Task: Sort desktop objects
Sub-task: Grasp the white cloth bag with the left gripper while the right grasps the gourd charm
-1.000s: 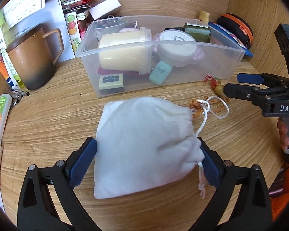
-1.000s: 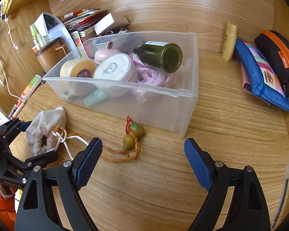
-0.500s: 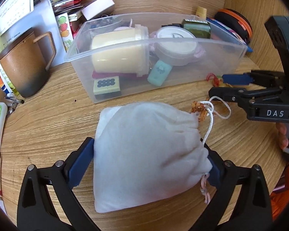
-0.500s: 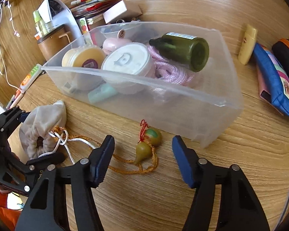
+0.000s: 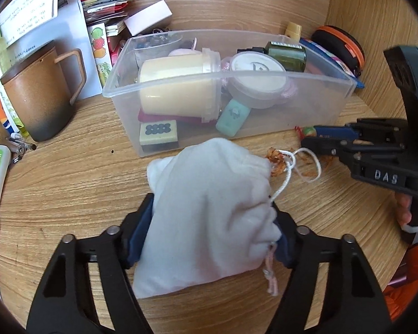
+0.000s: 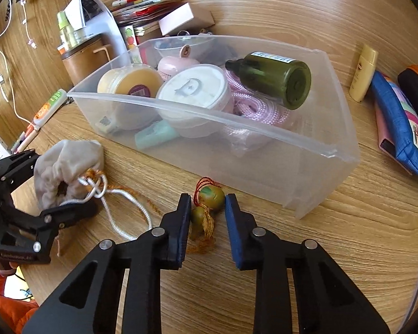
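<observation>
Now left tongs (image 5: 209, 228) squeeze pouch (image 5: 209, 217)

Clear plastic bins (image 6: 315, 150): 1
White drawstring pouches (image 5: 209, 211): 1
Gourd charms on orange cord (image 6: 209, 203): 1, formed of 2 beads
Grippers: 2, left gripper (image 5: 209, 239) and right gripper (image 6: 206, 222)
Brown mugs (image 5: 39, 97): 1
Green bottles (image 6: 276, 78) in bin: 1
Round lidded tubs in bin: 2, yellow tub (image 6: 129, 83) and white tub (image 6: 195, 89)
Mint cases (image 5: 232, 117) in bin: 1
Pink rope coils (image 6: 253, 105): 1
Zip pouches beside bin: 2, blue pouch (image 6: 398, 128) and black-and-orange pouch (image 5: 340, 44)
Small yellow tubes (image 6: 363, 73): 1
</observation>
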`<act>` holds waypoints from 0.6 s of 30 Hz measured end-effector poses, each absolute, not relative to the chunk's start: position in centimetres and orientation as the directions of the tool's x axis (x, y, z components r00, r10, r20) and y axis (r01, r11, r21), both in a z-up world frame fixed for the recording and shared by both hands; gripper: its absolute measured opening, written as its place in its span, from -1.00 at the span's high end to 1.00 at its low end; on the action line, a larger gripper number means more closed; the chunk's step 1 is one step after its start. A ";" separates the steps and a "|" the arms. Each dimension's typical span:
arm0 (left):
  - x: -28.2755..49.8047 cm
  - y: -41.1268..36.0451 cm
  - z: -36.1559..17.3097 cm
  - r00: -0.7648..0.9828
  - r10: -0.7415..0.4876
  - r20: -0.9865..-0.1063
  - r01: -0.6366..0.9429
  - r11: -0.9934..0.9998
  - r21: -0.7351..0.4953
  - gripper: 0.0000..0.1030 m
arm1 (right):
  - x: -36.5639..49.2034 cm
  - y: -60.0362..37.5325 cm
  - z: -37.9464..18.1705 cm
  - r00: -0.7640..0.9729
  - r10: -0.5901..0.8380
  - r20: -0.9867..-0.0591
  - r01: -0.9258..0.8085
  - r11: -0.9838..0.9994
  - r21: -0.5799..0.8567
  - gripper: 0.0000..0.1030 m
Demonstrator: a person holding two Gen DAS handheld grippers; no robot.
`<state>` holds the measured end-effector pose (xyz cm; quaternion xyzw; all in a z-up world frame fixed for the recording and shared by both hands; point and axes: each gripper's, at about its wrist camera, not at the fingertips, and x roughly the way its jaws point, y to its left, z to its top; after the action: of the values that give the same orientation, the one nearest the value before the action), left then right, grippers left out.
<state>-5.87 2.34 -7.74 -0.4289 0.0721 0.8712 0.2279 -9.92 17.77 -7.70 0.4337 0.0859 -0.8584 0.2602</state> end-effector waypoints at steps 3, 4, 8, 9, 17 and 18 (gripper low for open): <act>-6.1 2.0 -7.6 -0.525 0.353 -0.775 -0.455 -0.885 -0.094 -0.21 | -9.6 17.7 -7.4 -0.498 -0.379 -0.780 0.527 -0.847 0.074 0.56; -6.0 2.1 -7.5 -0.527 0.354 -0.772 -0.456 -0.885 -0.095 -0.16 | -9.3 17.9 -7.1 -0.507 -0.383 -0.772 0.528 -0.846 0.073 0.56; -5.6 2.0 -7.2 -0.518 0.380 -0.767 -0.450 -0.883 -0.134 -0.10 | -8.9 18.3 -6.4 -0.511 -0.405 -0.758 0.528 -0.844 0.096 0.56; -5.4 2.0 -7.0 -0.510 0.399 -0.762 -0.457 -0.876 -0.152 -0.09 | -8.9 18.6 -6.2 -0.502 -0.421 -0.755 0.528 -0.841 0.118 0.56; -3.9 1.9 -4.7 -0.553 0.427 -0.716 -0.452 -0.875 -0.172 0.09 | -7.8 19.7 -4.2 -0.528 -0.455 -0.717 0.525 -0.839 0.146 0.56; -3.9 1.8 -4.4 -0.561 0.428 -0.709 -0.452 -0.875 -0.171 0.09 | -7.6 19.8 -4.0 -0.531 -0.457 -0.714 0.526 -0.838 0.146 0.56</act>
<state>-3.86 1.83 -4.43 -0.3970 0.0150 0.8832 0.2491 -7.62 19.78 -4.02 0.3943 0.0437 -0.8737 0.2814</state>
